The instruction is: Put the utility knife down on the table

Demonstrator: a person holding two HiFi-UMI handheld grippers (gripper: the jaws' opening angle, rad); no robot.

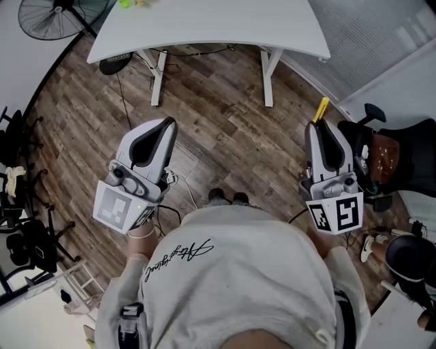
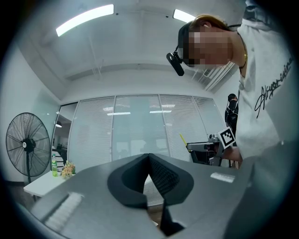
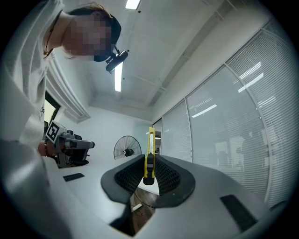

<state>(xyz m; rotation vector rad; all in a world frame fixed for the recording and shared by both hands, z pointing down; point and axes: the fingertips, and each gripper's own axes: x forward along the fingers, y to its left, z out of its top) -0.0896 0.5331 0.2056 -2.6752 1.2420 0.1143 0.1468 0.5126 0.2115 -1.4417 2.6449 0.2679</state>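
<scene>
**Firmly clamped knife, right side**

The right gripper (image 3: 148,173) pinches the yellow utility knife (image 3: 149,151) between its jaws, over the wood floor (image 1: 218,129) near the far white table (image 1: 204,27). The left gripper (image 2: 149,162) is closed, empty.

Colours: utility knife (image 3: 150,140) yellow, black slider. Right gripper (image 3: 149,158) and left gripper (image 2: 149,159) have grey shells, black ribbed pads and black-and-white square markers. Table (image 1: 204,31) white. Floor (image 1: 218,129) under table is brown wood-grain planks. Fan (image 1: 51,17) left of table black.
</scene>
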